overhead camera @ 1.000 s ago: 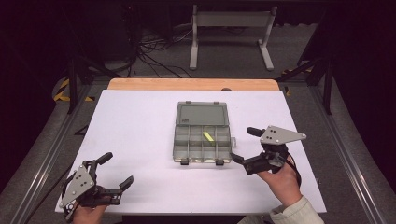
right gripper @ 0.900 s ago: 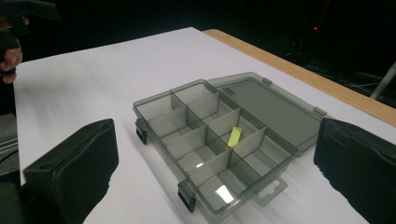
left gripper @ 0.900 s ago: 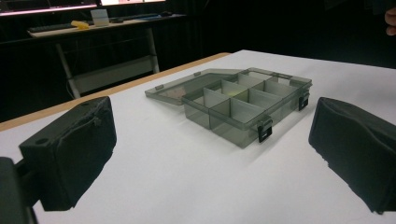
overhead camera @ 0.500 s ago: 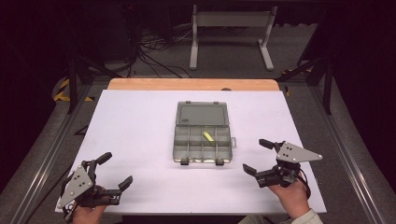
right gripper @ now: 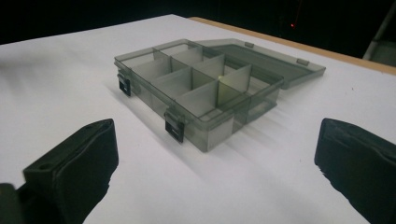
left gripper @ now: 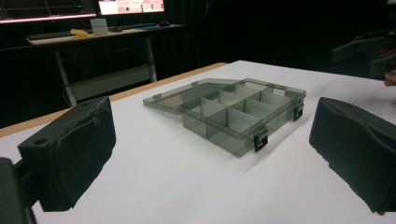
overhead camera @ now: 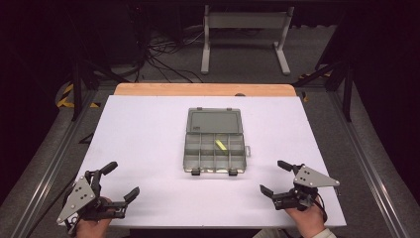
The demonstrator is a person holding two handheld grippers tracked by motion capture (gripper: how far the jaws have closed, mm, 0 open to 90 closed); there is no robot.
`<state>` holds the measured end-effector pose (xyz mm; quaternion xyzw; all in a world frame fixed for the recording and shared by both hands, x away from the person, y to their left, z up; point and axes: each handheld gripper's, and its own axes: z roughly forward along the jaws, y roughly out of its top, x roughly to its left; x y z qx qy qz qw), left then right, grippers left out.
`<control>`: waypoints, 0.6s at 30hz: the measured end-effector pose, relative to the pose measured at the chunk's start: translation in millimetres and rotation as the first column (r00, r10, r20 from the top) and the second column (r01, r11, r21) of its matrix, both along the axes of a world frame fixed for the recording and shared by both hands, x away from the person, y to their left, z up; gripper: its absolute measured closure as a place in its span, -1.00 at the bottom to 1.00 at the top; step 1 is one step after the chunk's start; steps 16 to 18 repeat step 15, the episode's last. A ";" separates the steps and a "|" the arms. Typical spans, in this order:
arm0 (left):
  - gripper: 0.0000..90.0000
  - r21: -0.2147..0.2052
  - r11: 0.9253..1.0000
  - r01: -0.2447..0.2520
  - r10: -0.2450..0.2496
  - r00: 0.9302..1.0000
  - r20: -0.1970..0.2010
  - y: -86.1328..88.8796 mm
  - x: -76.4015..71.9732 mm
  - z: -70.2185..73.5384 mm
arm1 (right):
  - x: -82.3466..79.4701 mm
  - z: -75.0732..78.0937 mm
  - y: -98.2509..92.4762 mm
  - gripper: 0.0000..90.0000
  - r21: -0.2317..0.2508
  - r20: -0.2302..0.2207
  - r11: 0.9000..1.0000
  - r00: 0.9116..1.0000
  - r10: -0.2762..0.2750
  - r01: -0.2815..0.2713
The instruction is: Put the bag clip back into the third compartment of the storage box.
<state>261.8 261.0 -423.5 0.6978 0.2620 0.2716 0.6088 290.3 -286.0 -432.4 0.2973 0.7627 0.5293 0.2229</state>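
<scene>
A smoky clear compartment box (overhead camera: 215, 151) lies open in the middle of the white table, its lid (overhead camera: 215, 121) folded flat behind it. A small yellow piece (overhead camera: 221, 145) rests in one of its back-row compartments. The box (left gripper: 240, 114) also appears ahead in the left gripper view, and the box (right gripper: 201, 91) in the right gripper view. My left gripper (overhead camera: 119, 181) rests near the table's front left corner, open and empty. At the front right my right gripper (overhead camera: 274, 177) is open and empty too. Both point toward the box from well short of it.
The white table top (overhead camera: 148, 139) has a wooden strip (overhead camera: 203, 89) along its far edge. A metal stand (overhead camera: 245, 34) and cables lie on the floor beyond. A desk with monitors (left gripper: 93, 28) stands off in the dark.
My right gripper has drawn back from beside the box toward the front right edge of the table. The left gripper has hardly moved.
</scene>
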 end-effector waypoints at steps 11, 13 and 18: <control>-0.98 -0.015 1.000 -0.008 0.008 1.000 0.024 6.2 -2.2 3.7 | 1.2 -14.9 4.3 -0.99 -0.022 -0.046 1.000 0.999 0.004 -0.005; -0.98 -0.016 1.000 -0.013 0.014 1.000 0.028 6.9 -2.7 4.1 | 1.2 -15.0 5.2 -0.99 -0.021 -0.044 1.000 0.999 0.008 -0.009; -0.98 -0.015 1.000 -0.015 0.015 0.999 0.030 7.8 -2.9 4.5 | 1.4 -15.3 7.7 -0.99 -0.033 -0.040 0.999 0.999 0.014 -0.016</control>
